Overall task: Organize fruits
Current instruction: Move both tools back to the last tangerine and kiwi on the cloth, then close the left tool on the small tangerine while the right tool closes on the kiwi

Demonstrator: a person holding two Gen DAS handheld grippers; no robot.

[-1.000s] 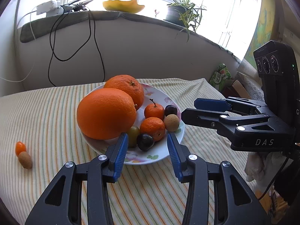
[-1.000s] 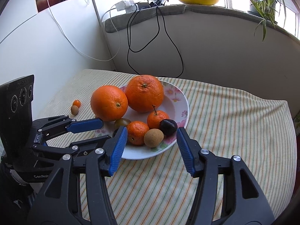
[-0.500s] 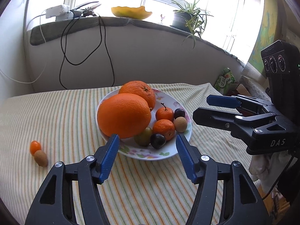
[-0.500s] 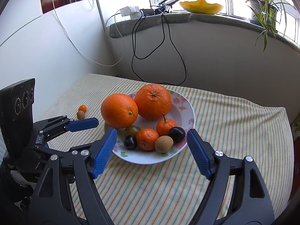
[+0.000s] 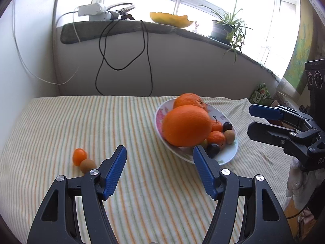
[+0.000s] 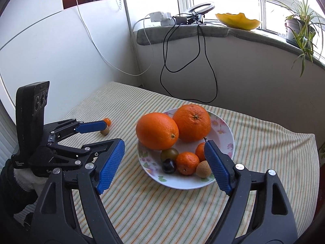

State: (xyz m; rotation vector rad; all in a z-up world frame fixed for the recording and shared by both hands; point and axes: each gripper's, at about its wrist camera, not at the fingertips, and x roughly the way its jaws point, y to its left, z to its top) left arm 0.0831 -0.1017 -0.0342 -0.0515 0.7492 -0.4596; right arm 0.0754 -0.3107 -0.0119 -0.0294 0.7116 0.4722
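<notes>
Two stray fruits, a small orange one (image 5: 79,156) touching a brown one (image 5: 87,165), lay left of the plate (image 5: 227,158); the left gripper (image 5: 159,170), empty and opening, was nearer than the open right gripper (image 6: 164,158).

free: striped cloth (image 5: 142,183) ahead of left claw (image 5: 159,172) | blocked: plate (image 5: 227,158) right, two small fruits (image 5: 83,160) left

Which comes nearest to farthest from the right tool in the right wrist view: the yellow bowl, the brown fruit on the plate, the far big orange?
1. Brown fruit, on the plate's near edge, just by the right tool's right finger.
2. Far big orange, at the plate's back.
3. Yellow bowl, up on the windowsill.
</notes>
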